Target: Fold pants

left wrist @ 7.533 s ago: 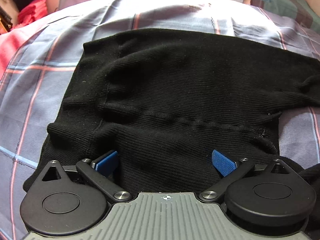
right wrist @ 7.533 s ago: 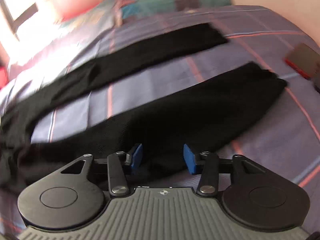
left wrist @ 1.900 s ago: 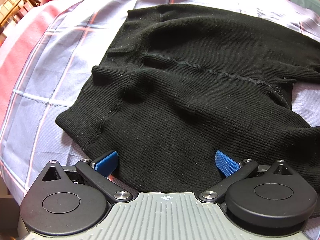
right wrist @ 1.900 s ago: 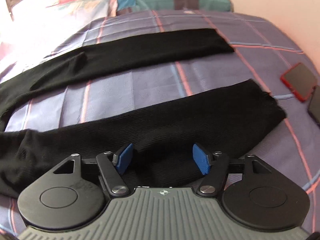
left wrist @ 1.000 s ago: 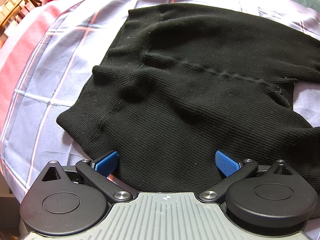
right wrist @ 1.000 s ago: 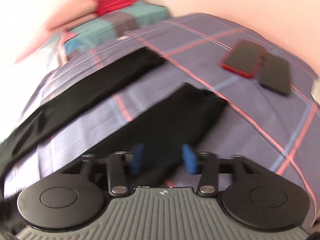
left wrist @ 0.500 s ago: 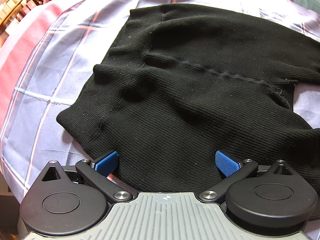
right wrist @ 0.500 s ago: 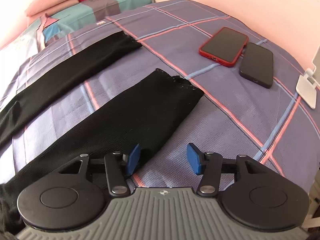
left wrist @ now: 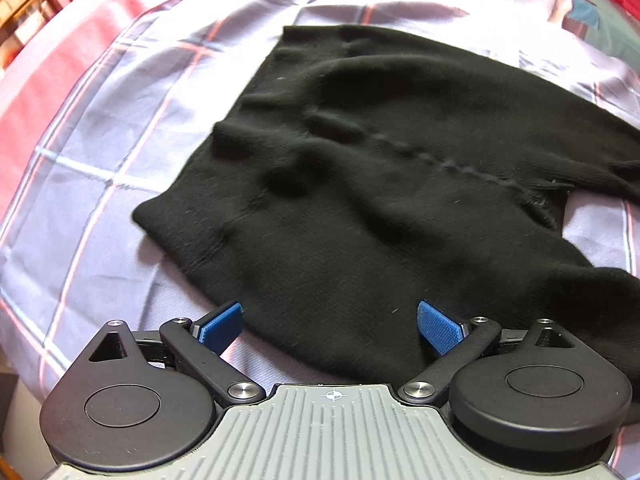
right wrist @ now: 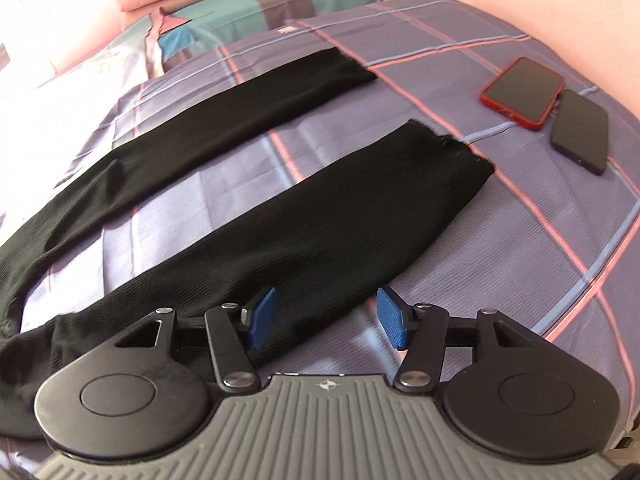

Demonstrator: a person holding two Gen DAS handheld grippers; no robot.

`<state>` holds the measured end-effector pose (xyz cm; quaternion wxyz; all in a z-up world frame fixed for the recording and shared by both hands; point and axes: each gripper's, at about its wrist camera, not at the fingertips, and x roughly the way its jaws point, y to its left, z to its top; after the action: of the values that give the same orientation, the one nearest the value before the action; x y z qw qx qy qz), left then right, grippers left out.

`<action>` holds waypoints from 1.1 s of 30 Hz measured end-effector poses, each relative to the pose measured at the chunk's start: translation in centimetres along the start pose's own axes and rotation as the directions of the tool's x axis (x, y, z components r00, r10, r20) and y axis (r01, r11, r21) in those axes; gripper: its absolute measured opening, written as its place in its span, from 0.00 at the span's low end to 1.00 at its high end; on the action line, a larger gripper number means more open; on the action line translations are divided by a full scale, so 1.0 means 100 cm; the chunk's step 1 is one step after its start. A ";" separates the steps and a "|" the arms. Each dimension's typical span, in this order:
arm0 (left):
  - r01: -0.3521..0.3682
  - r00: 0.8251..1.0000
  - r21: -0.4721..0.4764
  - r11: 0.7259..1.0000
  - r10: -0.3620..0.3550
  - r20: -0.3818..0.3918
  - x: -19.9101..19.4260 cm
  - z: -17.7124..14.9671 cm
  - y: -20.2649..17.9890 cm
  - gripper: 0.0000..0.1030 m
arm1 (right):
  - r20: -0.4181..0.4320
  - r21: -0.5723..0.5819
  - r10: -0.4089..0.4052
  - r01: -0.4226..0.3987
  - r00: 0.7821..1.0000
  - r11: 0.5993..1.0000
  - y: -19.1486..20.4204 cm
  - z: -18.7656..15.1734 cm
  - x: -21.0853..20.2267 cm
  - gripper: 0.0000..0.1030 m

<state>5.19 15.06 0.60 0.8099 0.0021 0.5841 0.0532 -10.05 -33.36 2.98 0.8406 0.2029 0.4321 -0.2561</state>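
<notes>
The black pants (right wrist: 256,216) are spread flat on the bed (right wrist: 540,240), legs splayed toward twelve o'clock, ready for folding, while the left gripper (left wrist: 330,320) and right gripper (right wrist: 326,316) are held open-jawed above them, gripping nothing.

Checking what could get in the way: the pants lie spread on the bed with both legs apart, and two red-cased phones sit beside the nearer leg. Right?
Not quite: only one phone has a red case; the other phone is dark, as the right wrist view shows. The pants do lie spread, legs apart.

Checked bed (right wrist: 500,264) carries black pants (right wrist: 320,216), two phones (right wrist: 524,92), pillows (right wrist: 256,4).
</notes>
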 end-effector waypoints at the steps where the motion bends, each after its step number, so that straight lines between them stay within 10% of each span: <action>1: -0.007 1.000 -0.003 1.000 0.007 -0.009 -0.001 -0.001 0.002 1.00 | 0.007 -0.001 0.002 -0.002 1.000 1.000 0.002 0.000 0.000 0.59; 9: 0.067 0.994 -0.151 0.986 -0.079 -0.073 -0.014 -0.013 0.040 1.00 | -0.053 0.085 0.120 -0.115 0.991 0.990 -0.005 0.000 0.005 0.56; 19: 0.226 0.965 -0.410 0.884 -0.261 -0.030 0.011 -0.003 0.069 1.00 | 0.070 0.396 0.098 -0.118 0.993 0.911 -0.056 0.023 0.028 0.56; 20: 0.225 0.964 -0.430 0.874 -0.264 -0.032 0.014 -0.001 0.070 1.00 | 0.058 0.392 0.089 -0.104 0.994 0.914 -0.054 0.026 0.029 0.47; 21: 0.227 0.963 -0.444 0.866 -0.267 -0.027 0.014 0.001 0.070 1.00 | 0.047 0.351 0.078 -0.089 0.996 0.932 -0.050 0.029 0.029 0.12; 24: 0.204 0.970 -0.437 0.876 -0.242 -0.031 0.013 0.004 0.069 1.00 | 0.054 0.350 0.071 -0.085 0.996 0.933 -0.062 0.030 0.027 0.08; 28: 0.175 0.978 -0.409 0.895 -0.208 -0.035 0.004 -0.002 0.081 1.00 | 0.043 0.440 0.094 -0.103 0.995 0.892 -0.078 0.027 0.020 0.20; 30: 0.190 0.972 -0.407 0.894 -0.230 -0.052 0.004 -0.006 0.086 1.00 | 0.033 0.432 0.119 -0.121 0.992 0.894 -0.076 0.022 0.010 0.48; 33: 0.242 0.957 -0.419 0.875 -0.286 -0.046 0.007 -0.010 0.086 1.00 | -0.015 0.428 0.253 -0.223 0.967 0.876 -0.072 0.012 0.009 0.52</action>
<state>3.71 23.65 0.22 0.7595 -0.2502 0.5971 0.0634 -13.21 -39.93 2.03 0.7858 0.4405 0.3675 -0.2310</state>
